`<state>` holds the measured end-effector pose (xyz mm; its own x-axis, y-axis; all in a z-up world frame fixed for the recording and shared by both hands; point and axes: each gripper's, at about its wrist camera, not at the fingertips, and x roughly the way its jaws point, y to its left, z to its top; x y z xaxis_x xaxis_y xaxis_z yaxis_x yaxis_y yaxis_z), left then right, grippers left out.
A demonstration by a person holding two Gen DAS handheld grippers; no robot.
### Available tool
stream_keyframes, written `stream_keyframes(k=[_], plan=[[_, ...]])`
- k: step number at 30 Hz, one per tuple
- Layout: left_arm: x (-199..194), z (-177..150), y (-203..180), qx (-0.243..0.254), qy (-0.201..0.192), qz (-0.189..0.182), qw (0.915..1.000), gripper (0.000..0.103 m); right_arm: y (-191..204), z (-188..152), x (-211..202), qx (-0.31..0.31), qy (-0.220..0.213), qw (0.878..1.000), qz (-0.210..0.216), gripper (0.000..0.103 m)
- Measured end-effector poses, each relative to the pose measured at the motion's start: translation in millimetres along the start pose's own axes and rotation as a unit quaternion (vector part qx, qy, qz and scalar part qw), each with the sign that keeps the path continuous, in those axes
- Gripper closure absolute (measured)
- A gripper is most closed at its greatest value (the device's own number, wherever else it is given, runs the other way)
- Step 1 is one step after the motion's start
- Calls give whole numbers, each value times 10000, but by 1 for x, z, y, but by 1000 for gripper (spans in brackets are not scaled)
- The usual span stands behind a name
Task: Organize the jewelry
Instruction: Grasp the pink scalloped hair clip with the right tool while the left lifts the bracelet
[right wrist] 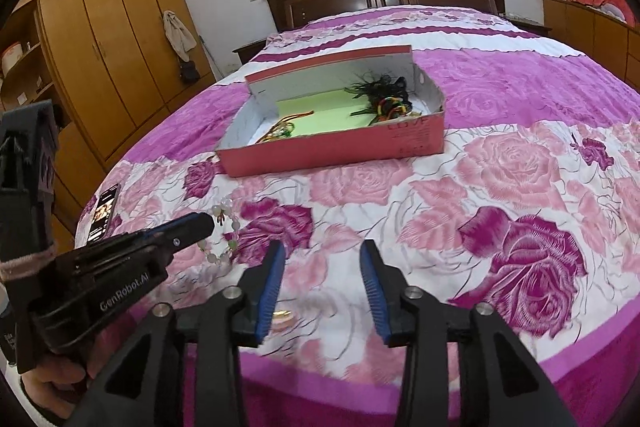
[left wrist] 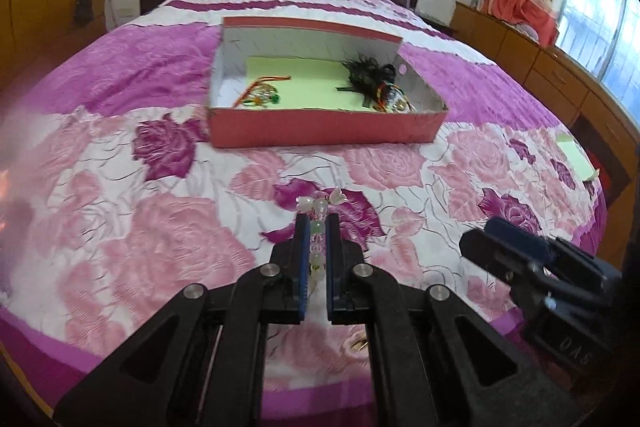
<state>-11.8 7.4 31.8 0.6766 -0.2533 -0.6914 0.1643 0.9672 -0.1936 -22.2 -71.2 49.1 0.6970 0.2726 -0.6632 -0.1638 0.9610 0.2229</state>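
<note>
While the left gripper (left wrist: 316, 227) is pressed together on a beaded bracelet (left wrist: 318, 223), pale green and white beads run between its blue pads and stick out past the tips. Seen from the right wrist, the bracelet loop (right wrist: 224, 231) hangs off the tip above the floral bedspread (right wrist: 500, 187). Right gripper (right wrist: 322, 267) is spread, nothing between its blue pads; a small gold item (right wrist: 285, 315) lies on the bedspread just below them, blurred. "GenRobot.AI" reads on the left gripper body; red box (left wrist: 320, 129) has faint print on its side, looks like "LOVE", not sure. Box sits further up the bed, open, green paper liner (left wrist: 296, 83), black feathery piece (left wrist: 366, 73) and colourful cord jewelry (left wrist: 262, 95) inside. A hand (right wrist: 52, 383) grips the left handle low left, gripper angled down. Phone (right wrist: 105, 213) lies near the bed edge.
</note>
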Motion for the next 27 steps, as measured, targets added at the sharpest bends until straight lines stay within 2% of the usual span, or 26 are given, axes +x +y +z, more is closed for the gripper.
stream_keyframes(k=[4, 16, 20, 22, 27], plan=[[-12, -5, 11, -129, -89, 156, 9998, 103, 15, -9, -1, -74, 46, 10000, 36, 40], [-16, -17, 29, -328, -82, 452, 9984, 103, 36, -34, 25, -277, 533, 9981, -145, 31], [-15, -20, 32, -362, -58, 446, 9983, 103, 42, -41, 33, -389, 627, 9970, -232, 27], [-14, -21, 32, -363, -50, 450, 9983, 103, 45, -41, 35, -439, 659, 9966, -222, 22], [-13, -23, 34, -391, -32, 447, 9982, 103, 51, -45, 42, -576, 758, 9950, -315, 21]])
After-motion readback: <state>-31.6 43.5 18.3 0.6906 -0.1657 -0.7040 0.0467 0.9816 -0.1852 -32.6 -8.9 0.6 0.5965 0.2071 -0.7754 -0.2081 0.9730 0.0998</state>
